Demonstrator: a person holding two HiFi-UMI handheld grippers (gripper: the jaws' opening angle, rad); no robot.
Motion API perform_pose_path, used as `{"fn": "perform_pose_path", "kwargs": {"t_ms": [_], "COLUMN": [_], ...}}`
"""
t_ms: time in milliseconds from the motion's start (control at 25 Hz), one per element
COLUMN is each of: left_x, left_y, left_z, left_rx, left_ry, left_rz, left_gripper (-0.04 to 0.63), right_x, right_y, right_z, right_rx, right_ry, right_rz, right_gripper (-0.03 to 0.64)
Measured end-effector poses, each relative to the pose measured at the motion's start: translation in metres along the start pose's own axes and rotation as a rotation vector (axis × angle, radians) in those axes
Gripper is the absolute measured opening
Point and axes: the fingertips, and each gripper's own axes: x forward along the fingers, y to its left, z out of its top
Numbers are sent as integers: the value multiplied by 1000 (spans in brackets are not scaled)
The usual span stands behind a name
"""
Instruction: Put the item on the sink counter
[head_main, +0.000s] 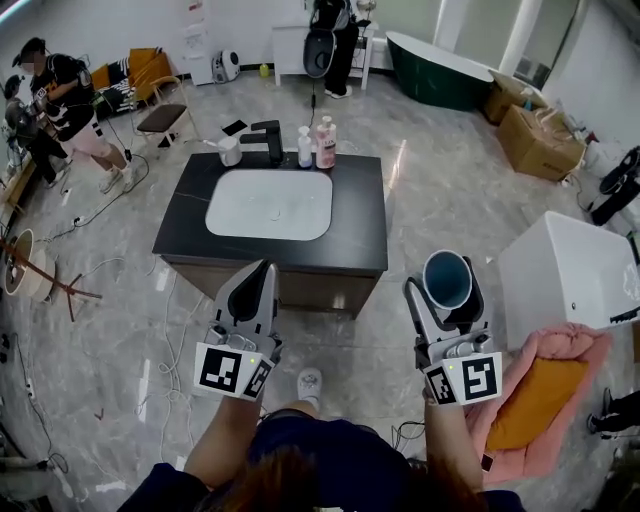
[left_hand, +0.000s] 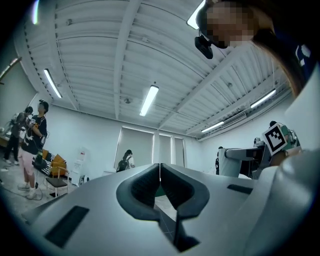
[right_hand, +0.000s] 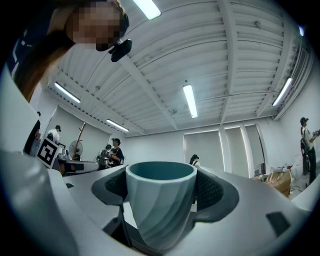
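A blue-grey ribbed cup (head_main: 447, 279) stands upright between the jaws of my right gripper (head_main: 446, 285), which is shut on it; in the right gripper view the cup (right_hand: 160, 205) fills the gap between both pads. My left gripper (head_main: 260, 282) is shut with nothing in it, its pads meeting at the tips (left_hand: 159, 172). Both grippers point upward, held over the floor in front of the black sink counter (head_main: 360, 215) with its white basin (head_main: 269, 204).
A black tap (head_main: 268, 141), a white cup (head_main: 230, 151) and two bottles (head_main: 316, 145) stand at the counter's back edge. A white box (head_main: 565, 270) and a pink cushion (head_main: 545, 395) lie to the right. People stand at the left and back. Cables trail on the floor.
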Motion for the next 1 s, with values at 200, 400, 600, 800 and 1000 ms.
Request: {"fn": "perform_pose_path", "kwargs": {"t_ms": [200,400,600,800,1000], "left_x": [47,82,92,93,98], "left_y": [37,70,101,120,129], "left_z": [-8,-19,-27,-40,-45], "left_rx": [-16,-25,-26,-39,-50], "left_ry": [6,17,30,49,54], "left_rz": [-41,-80,-77,-52,-38], "left_gripper": [23,23,23,23,23], "right_x": [52,93,114,127,143], "right_y": [-5,-9,-14,-14,-15], "right_z": [-9,-22,-42,-51,-56], "right_rx": [-6,15,70,77,94], "right_ry": [15,12,32,44,46], "right_rz": [-27,-59,-100,-99,-89], "right_gripper": [396,396,396,396,396]}}
